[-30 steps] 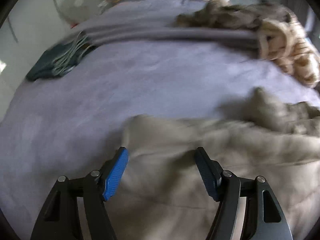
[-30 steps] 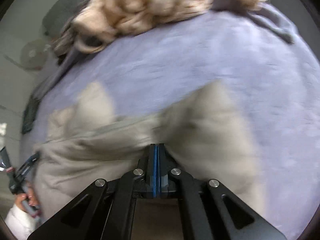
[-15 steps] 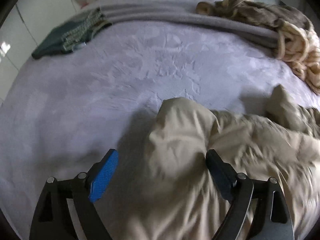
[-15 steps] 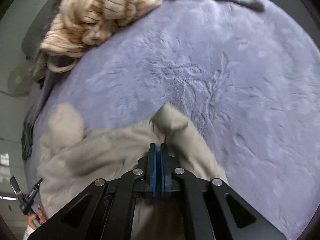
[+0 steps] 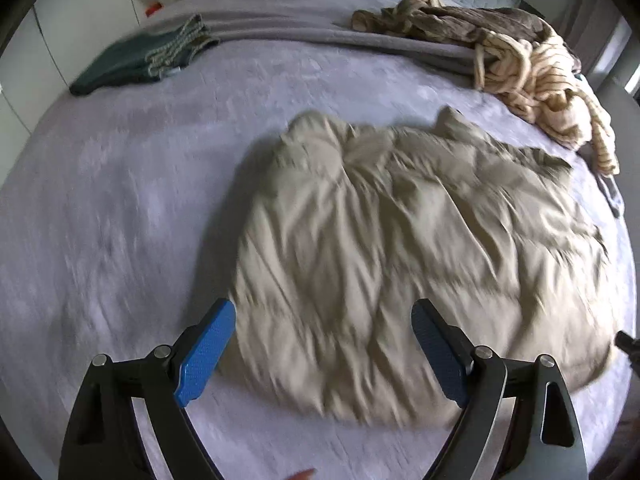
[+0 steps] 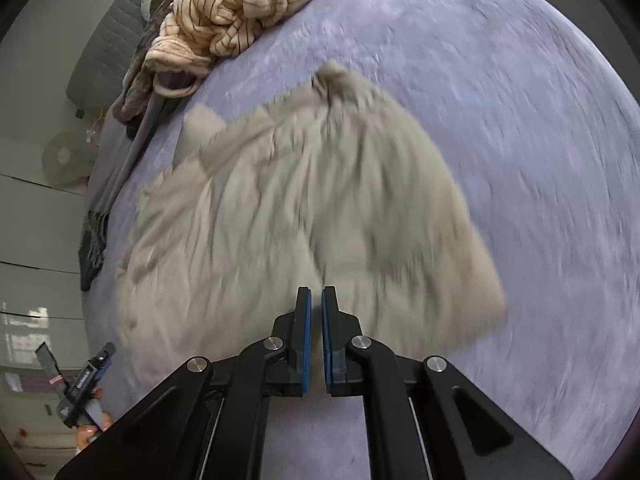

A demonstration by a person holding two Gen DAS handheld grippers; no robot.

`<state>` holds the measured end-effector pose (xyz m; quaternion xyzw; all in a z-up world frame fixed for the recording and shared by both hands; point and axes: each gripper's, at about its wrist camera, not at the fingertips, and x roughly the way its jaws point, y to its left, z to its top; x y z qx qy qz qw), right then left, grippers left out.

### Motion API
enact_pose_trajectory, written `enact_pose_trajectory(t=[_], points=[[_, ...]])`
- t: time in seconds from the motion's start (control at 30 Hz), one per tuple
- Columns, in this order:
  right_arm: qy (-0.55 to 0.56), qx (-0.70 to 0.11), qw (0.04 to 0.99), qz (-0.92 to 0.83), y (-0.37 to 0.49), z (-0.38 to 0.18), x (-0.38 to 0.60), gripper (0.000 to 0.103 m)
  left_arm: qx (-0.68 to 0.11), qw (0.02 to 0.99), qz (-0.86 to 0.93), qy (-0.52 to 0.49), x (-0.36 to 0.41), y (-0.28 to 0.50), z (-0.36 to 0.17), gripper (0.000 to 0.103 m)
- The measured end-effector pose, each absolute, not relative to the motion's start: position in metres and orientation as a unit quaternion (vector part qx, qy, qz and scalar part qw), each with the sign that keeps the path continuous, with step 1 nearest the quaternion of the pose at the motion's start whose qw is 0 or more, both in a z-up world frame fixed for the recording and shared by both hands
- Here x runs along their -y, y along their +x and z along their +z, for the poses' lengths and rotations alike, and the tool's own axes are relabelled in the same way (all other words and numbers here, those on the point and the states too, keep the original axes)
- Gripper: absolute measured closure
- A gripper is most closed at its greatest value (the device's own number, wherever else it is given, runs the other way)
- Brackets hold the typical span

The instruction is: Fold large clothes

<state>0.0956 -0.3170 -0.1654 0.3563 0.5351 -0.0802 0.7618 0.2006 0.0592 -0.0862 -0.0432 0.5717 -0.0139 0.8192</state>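
Garment lay spread and wrinkled mid-bed, released a moment ago. Left tongs hung wide open over its near edge; right tongs, previously clamped, were barely parted, empty. Next fold needs fresh grips.

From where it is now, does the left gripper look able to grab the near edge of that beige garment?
Probably yes. The left gripper is wide open right over the near edge of the beige garment, which lies flat on the bedspread. Nothing sits between them, and the right gripper is off to the side.
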Motion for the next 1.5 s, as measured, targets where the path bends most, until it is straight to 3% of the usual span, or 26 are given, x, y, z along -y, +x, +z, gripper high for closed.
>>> enact_pose_trajectory(t=[0.03, 0.07, 0.17, 0.23, 0.37, 0.47, 0.57, 0.63, 0.77, 0.8, 0.83, 1.5], points=[[0.361, -0.534, 0.76, -0.08, 0.091, -0.166, 0.314, 0.097, -0.573, 0.818, -0.015, -0.044, -0.058, 0.194, -0.085, 0.011], [0.367, -0.533, 0.758, -0.08, 0.083, -0.166, 0.312, 0.096, -0.576, 0.816, -0.015, -0.043, -0.057, 0.188, -0.085, 0.0], [0.377, -0.535, 0.752, -0.085, 0.065, -0.17, 0.306, 0.082, -0.58, 0.814, -0.018, -0.039, -0.051, 0.171, -0.081, 0.0], [0.381, -0.534, 0.75, -0.09, 0.058, -0.172, 0.304, 0.057, -0.585, 0.811, -0.016, -0.025, -0.048, 0.165, -0.082, 0.0], [0.39, -0.527, 0.749, -0.096, 0.041, -0.175, 0.301, 0.043, -0.6, 0.799, -0.028, -0.004, -0.043, 0.153, -0.092, 0.0], [0.405, -0.525, 0.742, -0.097, 0.031, -0.185, 0.298, 0.023, -0.609, 0.793, -0.03, -0.015, -0.047, 0.149, -0.1, 0.0], [0.423, -0.522, 0.735, -0.094, 0.028, -0.195, 0.296, 0.02, -0.621, 0.783, -0.039, -0.03, -0.051, 0.146, -0.111, 0.0], [0.434, -0.52, 0.73, -0.091, 0.027, -0.203, 0.294, 0.01, -0.623, 0.78, -0.043, -0.039, -0.053, 0.145, -0.116, 0.0], [0.44, -0.521, 0.726, -0.086, 0.028, -0.218, 0.29, 0.009, -0.625, 0.777, -0.046, -0.061, -0.058, 0.143, -0.127, 0.0], [0.446, -0.521, 0.723, -0.084, 0.028, -0.222, 0.29, 0.001, -0.625, 0.776, -0.045, -0.067, -0.06, 0.142, -0.131, 0.0], [0.453, -0.518, 0.72, -0.082, 0.029, -0.226, 0.289, 0.0, -0.626, 0.776, -0.045, -0.071, -0.061, 0.142, -0.134, 0.0], [0.597, -0.44, 0.671, 0.004, 0.082, -0.273, 0.285, 0.0, -0.613, 0.699, -0.125, -0.346, -0.12, 0.166, -0.199, 0.0]])
